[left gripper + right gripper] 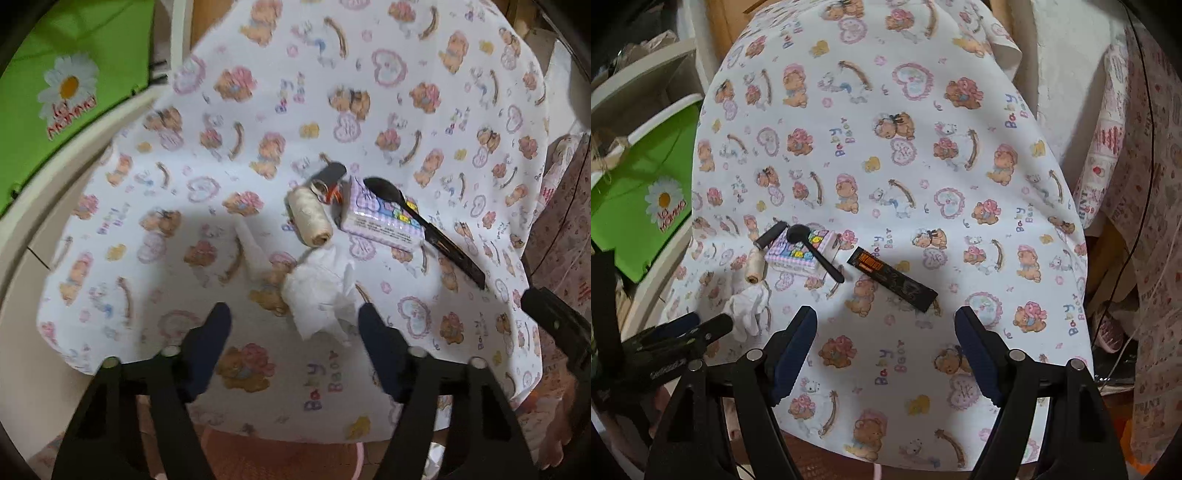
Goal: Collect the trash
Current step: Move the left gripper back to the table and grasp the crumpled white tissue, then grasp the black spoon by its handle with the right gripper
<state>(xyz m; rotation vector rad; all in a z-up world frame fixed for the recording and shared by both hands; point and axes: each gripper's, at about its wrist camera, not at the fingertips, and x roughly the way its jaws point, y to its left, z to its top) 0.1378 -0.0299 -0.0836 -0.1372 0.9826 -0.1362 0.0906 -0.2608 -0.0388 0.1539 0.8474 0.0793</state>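
A crumpled white tissue (pixel 321 291) lies on the teddy-print cloth, just ahead of my open left gripper (pixel 294 317) and nearer its right finger. It also shows in the right wrist view (pixel 748 308), beside the left gripper (pixel 689 325). A black wrapper strip (pixel 892 278) lies just ahead of my open, empty right gripper (pixel 886 323). The strip also shows in the left wrist view (pixel 452 253). A small twisted white paper scrap (pixel 253 247) lies left of the tissue.
A cream thread spool (pixel 309 216), a small black cylinder on a key ring (pixel 330 173), a purple checked box (pixel 382 219) and a black plastic spoon (pixel 391 199) lie together mid-cloth. A green daisy bag (pixel 55 107) stands at the left past the table edge. Patterned fabric hangs at the right (pixel 1145 184).
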